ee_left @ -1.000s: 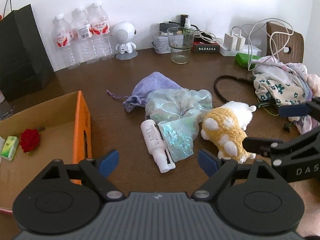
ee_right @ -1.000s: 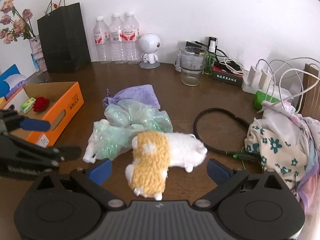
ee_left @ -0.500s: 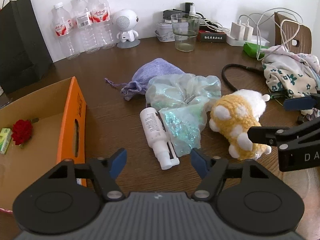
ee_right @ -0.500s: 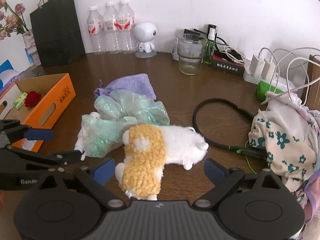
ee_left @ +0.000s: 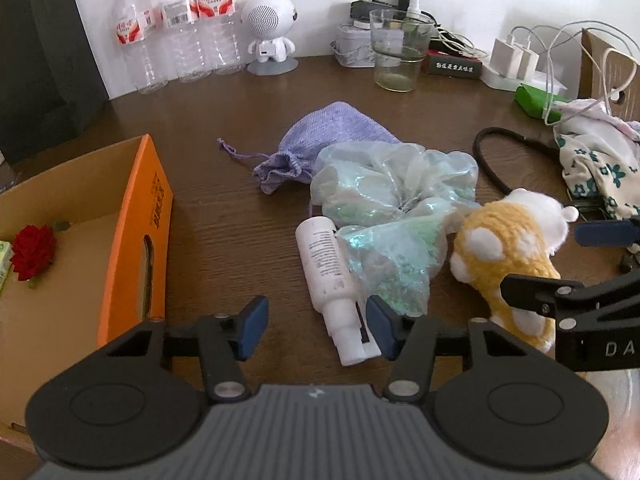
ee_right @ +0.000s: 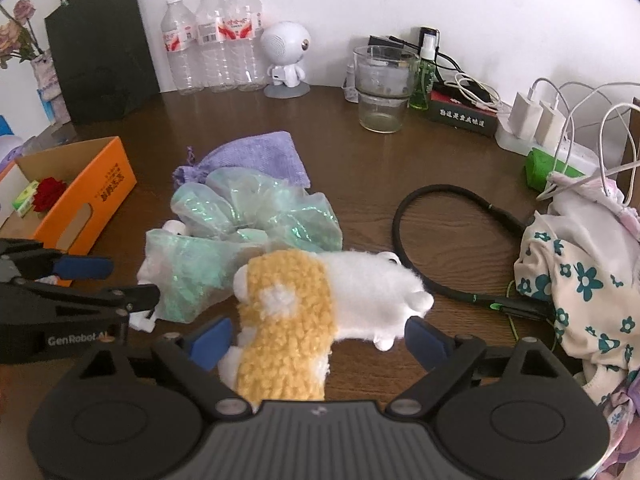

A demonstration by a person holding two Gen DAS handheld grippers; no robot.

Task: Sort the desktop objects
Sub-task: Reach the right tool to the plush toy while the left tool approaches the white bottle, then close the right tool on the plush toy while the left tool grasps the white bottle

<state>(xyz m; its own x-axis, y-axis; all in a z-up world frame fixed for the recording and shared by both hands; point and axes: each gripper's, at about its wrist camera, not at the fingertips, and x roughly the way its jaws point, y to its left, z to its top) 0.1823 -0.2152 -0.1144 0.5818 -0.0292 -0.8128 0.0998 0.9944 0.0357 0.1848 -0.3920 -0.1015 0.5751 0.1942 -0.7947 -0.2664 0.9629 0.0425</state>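
A yellow and white plush toy [ee_right: 316,312] lies on the brown table, and my right gripper [ee_right: 316,338] is open around its near end without squeezing it. The toy also shows in the left wrist view [ee_left: 508,256]. My left gripper [ee_left: 316,326] is open and empty, its right finger close beside the nozzle end of a white spray bottle [ee_left: 330,276]. A shiny green plastic bag [ee_left: 392,216] and a purple drawstring pouch [ee_left: 324,144] lie just beyond. An orange cardboard box [ee_left: 136,232] at the left holds a red rose [ee_left: 32,250].
Three water bottles [ee_right: 216,56], a white robot figure [ee_right: 286,56], a glass cup [ee_right: 382,88] and chargers [ee_right: 536,120] line the back wall. A black cable loop [ee_right: 432,200] and floral cloth [ee_right: 576,276] lie to the right. A black paper bag [ee_right: 100,44] stands back left.
Both grippers have moved forward and lower. The right gripper's fingers now straddle the plush toy. The left gripper's jaws have narrowed and sit beside the spray bottle's nozzle.
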